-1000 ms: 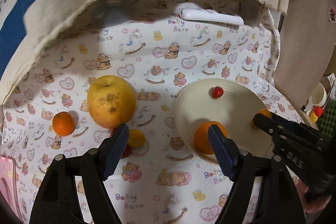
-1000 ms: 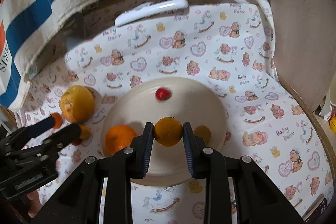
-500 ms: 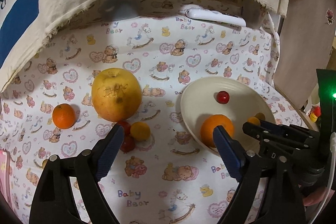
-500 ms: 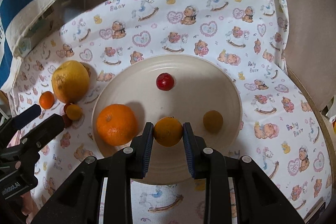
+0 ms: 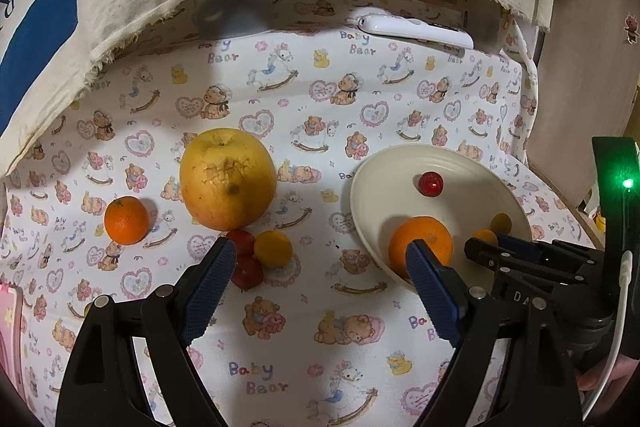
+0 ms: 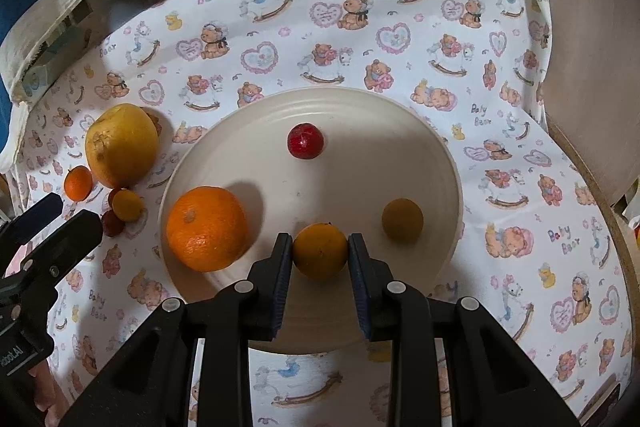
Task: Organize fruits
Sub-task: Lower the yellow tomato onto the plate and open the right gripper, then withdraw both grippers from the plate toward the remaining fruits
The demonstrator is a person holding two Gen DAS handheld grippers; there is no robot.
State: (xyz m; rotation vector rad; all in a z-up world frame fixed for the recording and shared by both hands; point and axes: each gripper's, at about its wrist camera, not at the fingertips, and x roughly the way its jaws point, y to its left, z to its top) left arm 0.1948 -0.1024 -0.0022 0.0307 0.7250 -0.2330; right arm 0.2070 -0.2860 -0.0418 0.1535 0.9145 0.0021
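Bear-print cloth [image 6: 500,75]; clamped fruit [image 6: 320,250] round, seemingly stem-up.

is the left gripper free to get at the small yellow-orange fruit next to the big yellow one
Probably yes: the left gripper is open and empty, and the small yellow-orange fruit lies uncovered just ahead. Two small red fruits touching it crowd one side.

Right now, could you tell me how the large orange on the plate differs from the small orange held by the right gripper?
The large orange lies free on the plate; the small orange sits clamped in the right gripper. The large orange is bigger and deeper orange; the small orange is yellower. Both are round citrus over the plate.
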